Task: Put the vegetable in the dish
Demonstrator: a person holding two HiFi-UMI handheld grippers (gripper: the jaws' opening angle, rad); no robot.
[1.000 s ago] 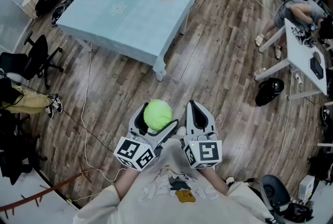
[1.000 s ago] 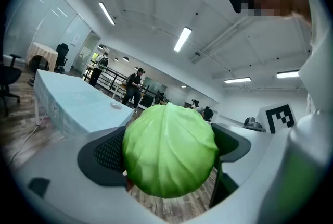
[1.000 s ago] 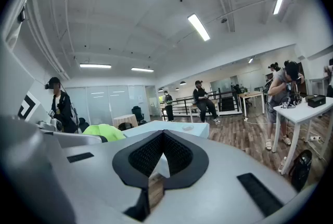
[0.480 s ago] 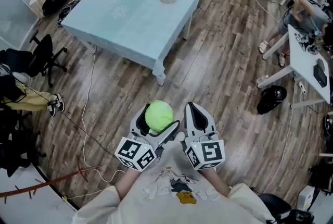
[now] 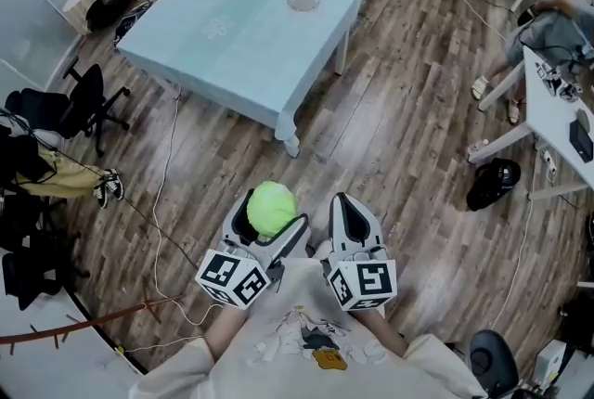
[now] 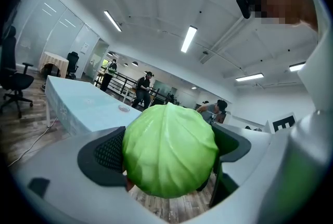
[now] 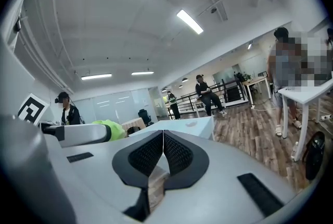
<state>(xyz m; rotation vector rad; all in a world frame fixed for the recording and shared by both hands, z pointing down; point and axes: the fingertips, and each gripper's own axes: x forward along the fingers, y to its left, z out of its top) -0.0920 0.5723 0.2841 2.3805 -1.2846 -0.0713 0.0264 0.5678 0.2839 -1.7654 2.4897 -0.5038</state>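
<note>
Jaws of my left gripper [image 5: 273,221] squeeze round green cabbage [image 6: 169,150] from both sides, held tight, well short of table [image 5: 232,45]. My right gripper [image 7: 163,152] closed flat, pads touching, nothing inside, just beside left one. Change: table looks bit nearer in head view than a second ago, so I think I am walking to it. Cabbage sits same in jaws. Wood floor [image 5: 371,137] lies between me and table. Dish [image 5: 303,2] on table's far side, well apart from cabbage. Long carry left.

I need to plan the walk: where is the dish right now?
In the head view the dish sits near the far right corner of the light blue table, at the picture's top centre.
</note>
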